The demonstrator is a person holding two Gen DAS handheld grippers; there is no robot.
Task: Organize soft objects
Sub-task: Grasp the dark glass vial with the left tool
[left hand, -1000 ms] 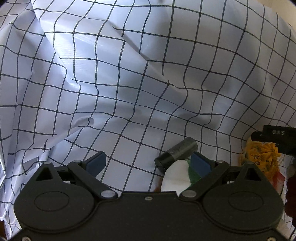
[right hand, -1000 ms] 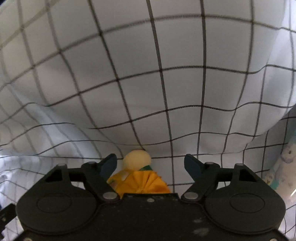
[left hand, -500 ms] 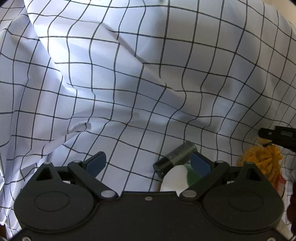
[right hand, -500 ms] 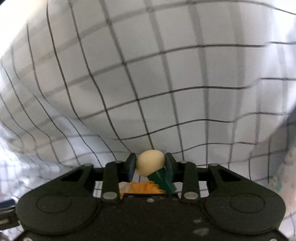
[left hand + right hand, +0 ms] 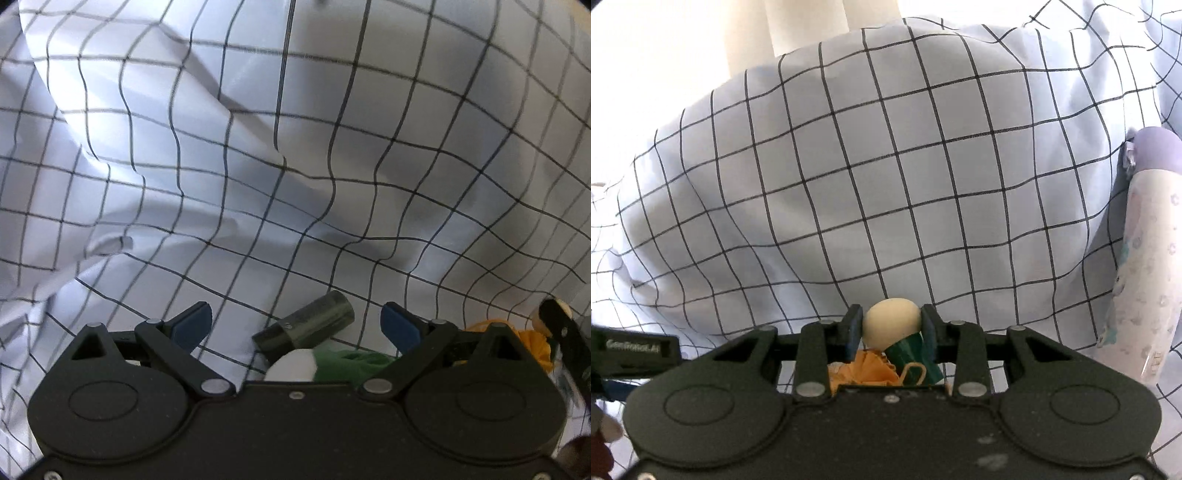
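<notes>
A small doll (image 5: 892, 326) with a cream head, green body and orange skirt is pinched at the head by my right gripper (image 5: 892, 329), which is shut on it above the checked bedding (image 5: 849, 184). The same orange doll (image 5: 532, 343) and the right gripper's finger show at the right edge of the left wrist view. My left gripper (image 5: 295, 325) is open over the checked bedding (image 5: 258, 147). Between its blue fingertips (image 5: 192, 325) lie a dark cylinder (image 5: 306, 326) and, nearer the camera, a white and green soft toy (image 5: 314, 363), partly hidden by the gripper body.
A pale bottle (image 5: 1141, 258) with a lavender cap stands at the right edge of the right wrist view. The other gripper's body (image 5: 631, 350) shows at the lower left. Rumpled checked bedding fills both views, with pale curtains behind.
My right gripper closed on the doll's head and swung upward with it, bringing curtains and bottle into sight. The left gripper stayed open and drifted so the cylinder sits more centrally between its fingers.
</notes>
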